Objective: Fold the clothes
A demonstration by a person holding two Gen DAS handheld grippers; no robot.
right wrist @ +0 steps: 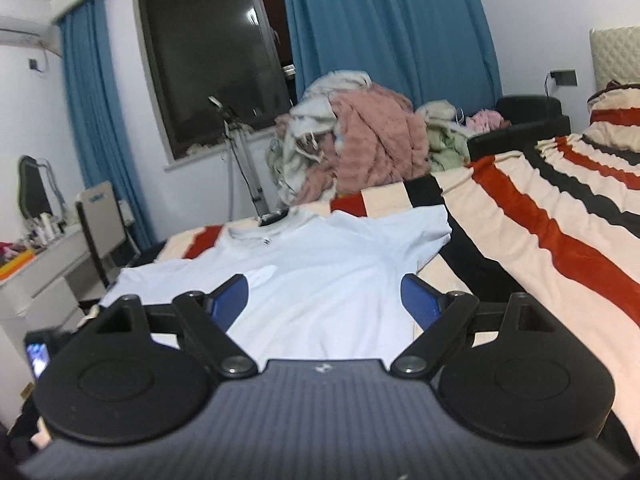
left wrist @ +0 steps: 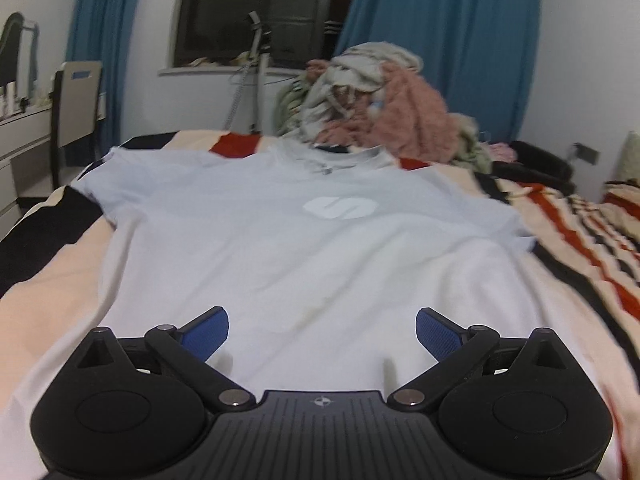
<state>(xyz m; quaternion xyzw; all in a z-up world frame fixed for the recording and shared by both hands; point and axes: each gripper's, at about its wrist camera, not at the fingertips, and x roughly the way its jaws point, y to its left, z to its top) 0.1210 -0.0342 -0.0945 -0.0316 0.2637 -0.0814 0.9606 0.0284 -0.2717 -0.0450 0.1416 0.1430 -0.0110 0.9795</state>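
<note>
A pale blue T-shirt (left wrist: 304,240) with a white logo (left wrist: 340,208) lies spread flat, front up, on the striped bed, collar at the far end. My left gripper (left wrist: 322,334) is open and empty, just above the shirt's lower part near the hem. The shirt also shows in the right wrist view (right wrist: 320,276). My right gripper (right wrist: 324,302) is open and empty, hovering over the shirt's lower right part. The hem is hidden under both grippers.
The bedspread (right wrist: 540,248) has cream, red and black stripes. A pile of clothes (left wrist: 372,96) sits past the bed's far end. A white desk (right wrist: 48,264) and chair (right wrist: 102,216) stand at left. Blue curtains (right wrist: 384,32) flank a dark window.
</note>
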